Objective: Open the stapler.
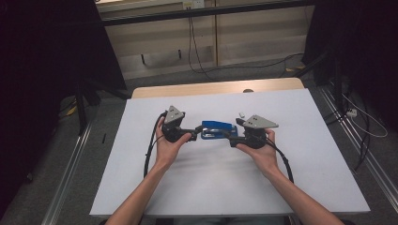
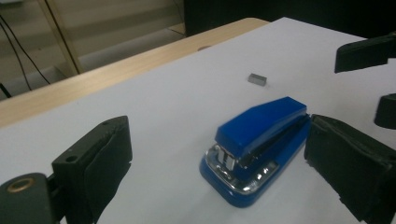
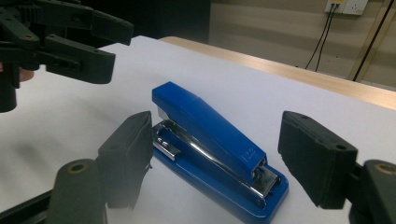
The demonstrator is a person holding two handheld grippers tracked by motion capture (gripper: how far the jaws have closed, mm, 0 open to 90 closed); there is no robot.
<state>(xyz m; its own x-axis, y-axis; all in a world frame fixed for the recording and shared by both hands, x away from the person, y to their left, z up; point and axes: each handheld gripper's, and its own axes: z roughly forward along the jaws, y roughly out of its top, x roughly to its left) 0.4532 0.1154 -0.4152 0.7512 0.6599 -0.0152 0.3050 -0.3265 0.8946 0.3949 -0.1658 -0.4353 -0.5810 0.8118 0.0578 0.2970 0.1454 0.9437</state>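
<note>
White sheeting covers the table (image 1: 225, 187), with a strip of pale wood (image 1: 187, 89) showing along its far edge and grey floor, dark curtains and trailing wall cables beyond.

A blue stapler (image 1: 217, 130) lies flat near the middle of the table, its length running left to right. In the left gripper view the stapler (image 2: 254, 144) shows its metal front end nearest the camera, the blue top raised slightly above the base. In the right gripper view the stapler (image 3: 212, 149) lies slantwise between the jaws, with its hinged end lower right and its open front upper left.

The left gripper (image 1: 197, 131), held in the person's left hand (image 1: 169, 145), comes at the stapler from the left. Its jaws stand wide apart: the left gripper (image 2: 224, 163) has one pad well clear of the stapler and the other right up against the stapler's far end, though whether it touches cannot be told. It grasps nothing.

The right gripper (image 1: 232, 136), held in the right hand (image 1: 263, 150), comes in from the right. Its jaws are also spread: the right gripper (image 3: 219, 154) has one pad just beside the stapler's side and the other apart from it, so nothing is clamped.

A small grey metal piece (image 2: 257, 79) lies on the sheet beyond the stapler, on the far side, apart from it.
</note>
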